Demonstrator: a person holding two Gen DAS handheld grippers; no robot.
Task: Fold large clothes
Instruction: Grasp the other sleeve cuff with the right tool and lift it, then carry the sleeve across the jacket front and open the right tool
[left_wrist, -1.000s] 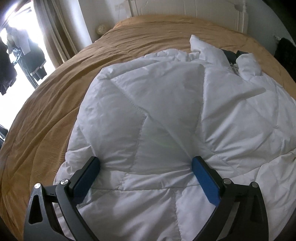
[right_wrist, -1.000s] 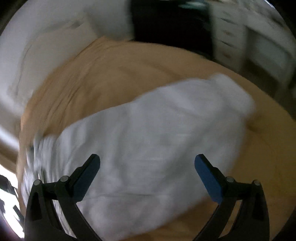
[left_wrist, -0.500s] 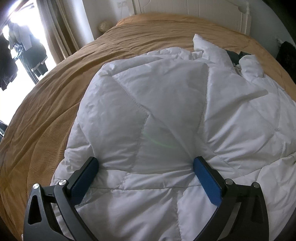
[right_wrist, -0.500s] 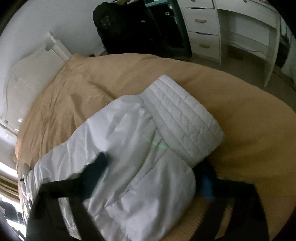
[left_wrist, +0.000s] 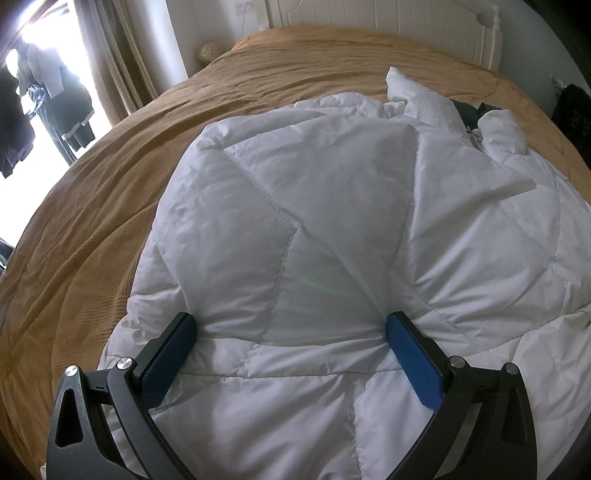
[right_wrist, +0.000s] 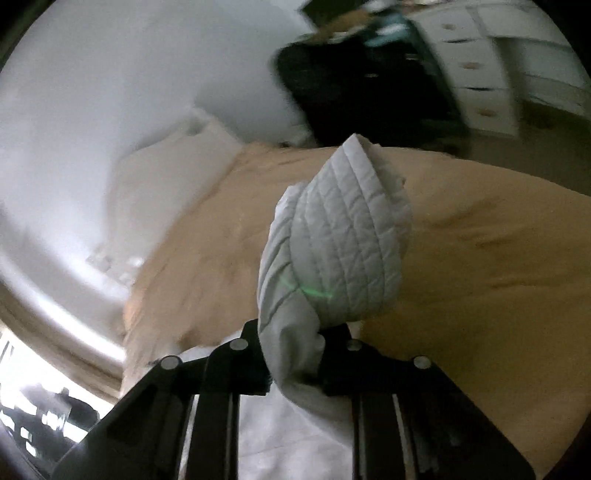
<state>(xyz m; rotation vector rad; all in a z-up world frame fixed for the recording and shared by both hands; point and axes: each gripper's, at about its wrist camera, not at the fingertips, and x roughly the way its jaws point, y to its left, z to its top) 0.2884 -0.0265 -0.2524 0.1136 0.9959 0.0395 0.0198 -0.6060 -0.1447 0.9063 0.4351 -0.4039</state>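
jacket: white puffer, spread on bed
left gripper: jaws wide, pressing on jacket, gripping nothing
right gripper: closing on cuff, sleeve end lifted
handling: likely light, soft, slippery shell; take by cuffs, hem

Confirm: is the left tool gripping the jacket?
No. The left tool is wide open, its pads merely resting on the white jacket.

The bed, covered in a rumpled tan bedspread, is carrying a white quilted puffer jacket that is sprawling across its middle, collar lying toward the white headboard.
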